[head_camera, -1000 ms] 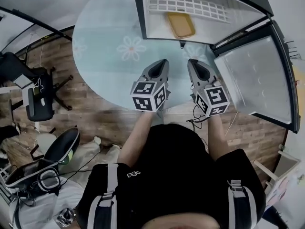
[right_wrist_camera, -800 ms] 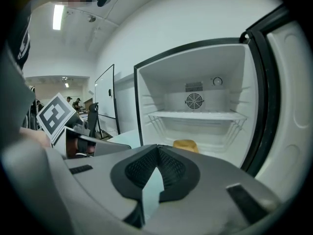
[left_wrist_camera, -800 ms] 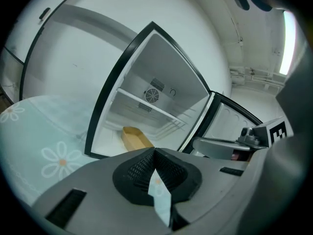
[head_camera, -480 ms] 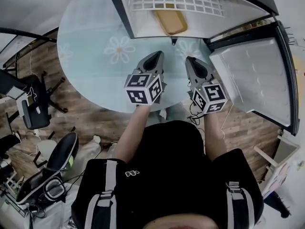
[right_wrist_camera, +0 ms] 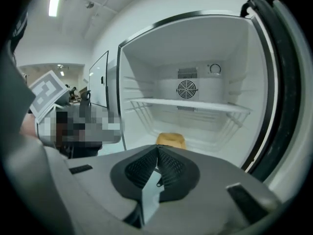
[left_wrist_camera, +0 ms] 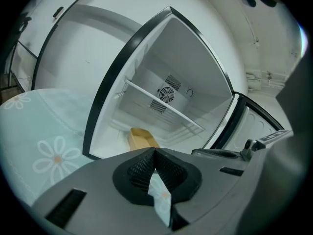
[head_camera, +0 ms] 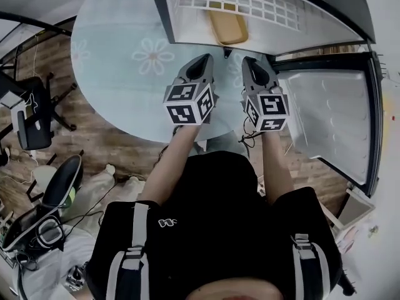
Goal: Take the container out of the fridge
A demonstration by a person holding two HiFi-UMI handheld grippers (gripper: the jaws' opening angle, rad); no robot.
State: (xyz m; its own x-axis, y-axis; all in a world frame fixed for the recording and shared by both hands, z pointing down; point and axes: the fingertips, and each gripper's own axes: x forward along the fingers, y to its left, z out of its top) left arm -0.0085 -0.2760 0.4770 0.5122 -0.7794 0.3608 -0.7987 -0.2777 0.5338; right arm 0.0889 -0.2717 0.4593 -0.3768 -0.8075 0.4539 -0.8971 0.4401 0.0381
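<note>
A shallow yellow container lies on the floor of the open white fridge, under a wire shelf. My left gripper and right gripper are side by side just in front of the opening, both pointing at it. Each is shut, with nothing between its jaws. In the left gripper view the container shows just beyond the shut left gripper. In the right gripper view the container sits just past the right gripper.
The fridge door stands swung open at the right, close to my right arm. A round pale-blue rug with flowers covers the wooden floor in front. Office chairs and cables stand at the left.
Both grippers have moved forward toward the fridge opening and a little lower. The container now lies closer ahead of their tips. Both stay shut.
</note>
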